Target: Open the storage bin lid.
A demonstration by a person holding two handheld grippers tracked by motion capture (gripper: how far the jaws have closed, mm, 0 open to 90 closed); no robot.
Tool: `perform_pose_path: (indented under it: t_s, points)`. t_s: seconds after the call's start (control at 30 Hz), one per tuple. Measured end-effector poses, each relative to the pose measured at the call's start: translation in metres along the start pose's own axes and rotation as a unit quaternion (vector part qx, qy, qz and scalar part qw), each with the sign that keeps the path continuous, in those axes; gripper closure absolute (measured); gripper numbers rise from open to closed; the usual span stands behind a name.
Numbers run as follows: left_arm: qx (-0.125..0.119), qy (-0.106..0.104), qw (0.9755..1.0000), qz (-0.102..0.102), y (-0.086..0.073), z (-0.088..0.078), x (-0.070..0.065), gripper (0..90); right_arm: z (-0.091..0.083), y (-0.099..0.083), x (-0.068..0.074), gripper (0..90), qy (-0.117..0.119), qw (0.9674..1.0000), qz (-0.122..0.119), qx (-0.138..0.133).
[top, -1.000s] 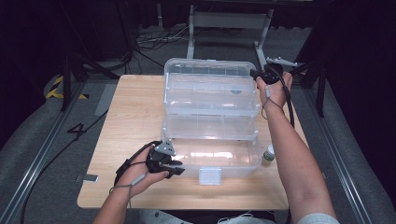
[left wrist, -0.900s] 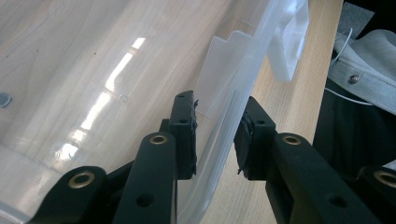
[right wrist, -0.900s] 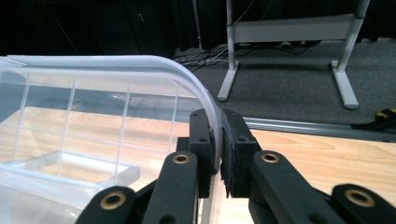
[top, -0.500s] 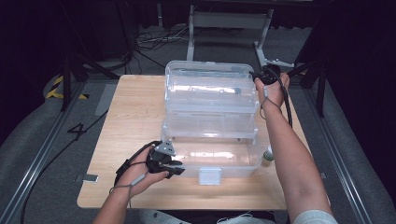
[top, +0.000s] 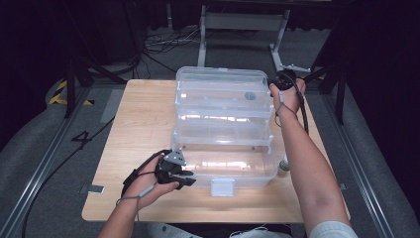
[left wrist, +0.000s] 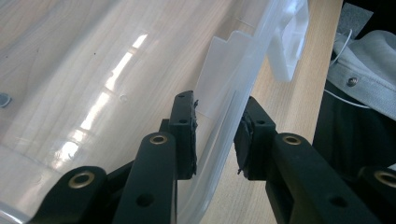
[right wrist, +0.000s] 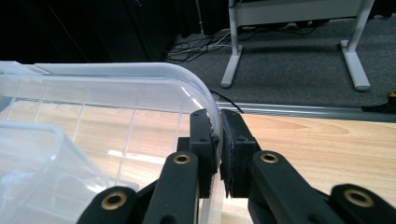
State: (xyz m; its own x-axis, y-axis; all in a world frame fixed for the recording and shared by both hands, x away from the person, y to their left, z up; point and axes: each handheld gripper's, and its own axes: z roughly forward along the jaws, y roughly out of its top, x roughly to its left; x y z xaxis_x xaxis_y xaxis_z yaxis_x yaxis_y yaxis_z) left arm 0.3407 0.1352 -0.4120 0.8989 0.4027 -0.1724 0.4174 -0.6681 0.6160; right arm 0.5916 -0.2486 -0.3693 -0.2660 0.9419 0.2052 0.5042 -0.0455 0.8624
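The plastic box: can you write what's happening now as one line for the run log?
right claw: pinching lid rim | left claw: astride front wall of clear plastic box, pads not pressing | table: wooden

This looks like a lab or recording studio. A bare wooden table [top: 143, 124] stands on grey carpet between metal floor rails [top: 34, 188], with loose cables [top: 163, 42] at twelve o'clock, a grey metal stand [top: 242, 25] behind them, and hazard tape [top: 62, 94] at ten o'clock.
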Motion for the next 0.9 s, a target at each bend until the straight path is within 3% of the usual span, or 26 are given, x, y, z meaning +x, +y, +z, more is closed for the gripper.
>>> perform_pose_path:
  t_s: [0.9]
  points:
    - [-0.004, -0.001, 1.0000, 0.001, -0.001, 0.000, 0.000, 71.1, 0.016, -0.010, -0.013, 83.9, 0.020, 0.9990, 0.031, 0.025]
